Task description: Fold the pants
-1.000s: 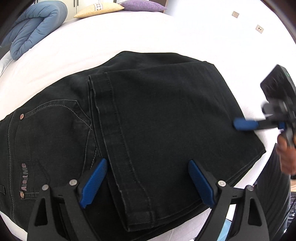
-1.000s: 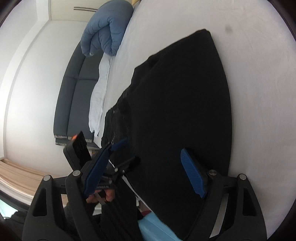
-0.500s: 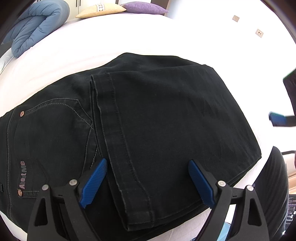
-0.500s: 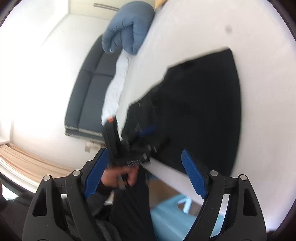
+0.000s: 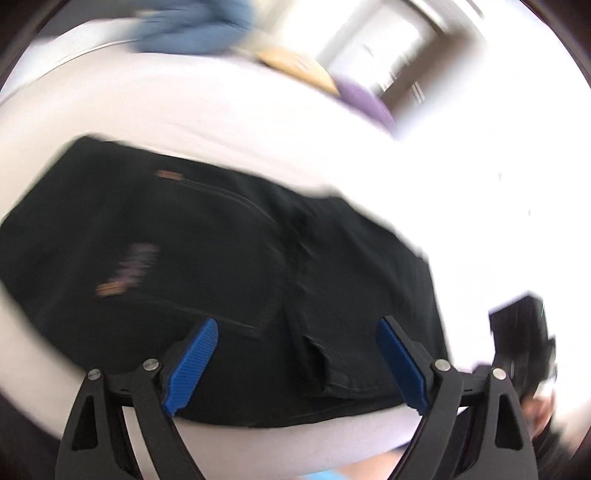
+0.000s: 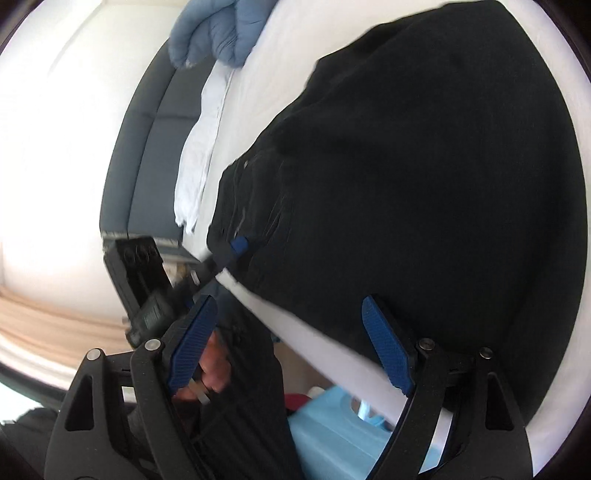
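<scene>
Black jeans [image 5: 229,266] lie folded on the white bed [image 5: 207,122]; the left wrist view is motion-blurred. My left gripper [image 5: 295,365] is open and empty, low over the near edge of the jeans at the waist end with the pocket. In the right wrist view the jeans [image 6: 424,166] fill the bed's near side. My right gripper [image 6: 288,347] is open and empty at the bed's edge beside the jeans' folded end. The left gripper [image 6: 236,245] shows there, its blue fingertip against the jeans' far edge.
A blue duvet [image 6: 221,29] lies at the head of the bed, with yellow [image 5: 295,66] and purple [image 5: 365,103] pillows. A dark sofa [image 6: 147,122] stands beside the bed. A light-blue container [image 6: 343,435] sits on the floor below the bed edge.
My left gripper has swung quickly toward the waist end of the jeans, blurring its view. My right gripper has moved back in close to the jeans' near edge. Both stay open.
</scene>
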Demonstrator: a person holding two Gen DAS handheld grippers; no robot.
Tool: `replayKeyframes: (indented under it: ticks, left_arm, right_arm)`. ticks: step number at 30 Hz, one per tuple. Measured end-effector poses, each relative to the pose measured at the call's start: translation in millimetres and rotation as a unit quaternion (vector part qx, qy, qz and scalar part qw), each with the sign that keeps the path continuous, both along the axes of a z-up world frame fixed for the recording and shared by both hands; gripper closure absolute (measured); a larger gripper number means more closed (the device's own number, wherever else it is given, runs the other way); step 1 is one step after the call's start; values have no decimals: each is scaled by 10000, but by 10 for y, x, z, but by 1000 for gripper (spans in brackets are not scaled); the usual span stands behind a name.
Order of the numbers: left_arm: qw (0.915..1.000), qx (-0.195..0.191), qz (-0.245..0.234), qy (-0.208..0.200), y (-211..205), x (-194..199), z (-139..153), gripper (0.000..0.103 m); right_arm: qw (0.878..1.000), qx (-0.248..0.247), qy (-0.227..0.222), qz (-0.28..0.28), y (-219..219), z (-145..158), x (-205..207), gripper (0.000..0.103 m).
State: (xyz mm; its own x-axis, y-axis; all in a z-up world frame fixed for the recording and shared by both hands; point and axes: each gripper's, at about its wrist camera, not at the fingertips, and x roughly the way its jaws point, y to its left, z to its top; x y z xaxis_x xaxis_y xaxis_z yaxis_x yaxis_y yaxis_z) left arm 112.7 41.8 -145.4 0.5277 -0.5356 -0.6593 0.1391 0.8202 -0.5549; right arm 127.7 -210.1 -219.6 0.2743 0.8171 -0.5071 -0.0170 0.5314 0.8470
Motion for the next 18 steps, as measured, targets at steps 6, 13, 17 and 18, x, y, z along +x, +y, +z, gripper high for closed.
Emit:
replayKeyframes:
  ticks: [6, 13, 17, 18]
  left_arm:
    - [9780, -1282, 1647, -69, 1195, -158, -6, 10]
    - [9320, -2480, 2626, 294, 2004, -161, -347, 9]
    - [9178, -2873, 2697, 491, 1997, -69, -602, 9]
    - [9154, -2967, 2668, 524, 2001, -35, -665, 9]
  right_arm:
    - [9957, 767, -254, -460, -63, 173, 86, 22]
    - [9936, 957, -235, -550, 143, 170, 407, 22]
    - [9923, 1053, -153, -630, 84, 118, 423, 22]
    - [9924, 1046, -135, -641, 70, 86, 434, 22]
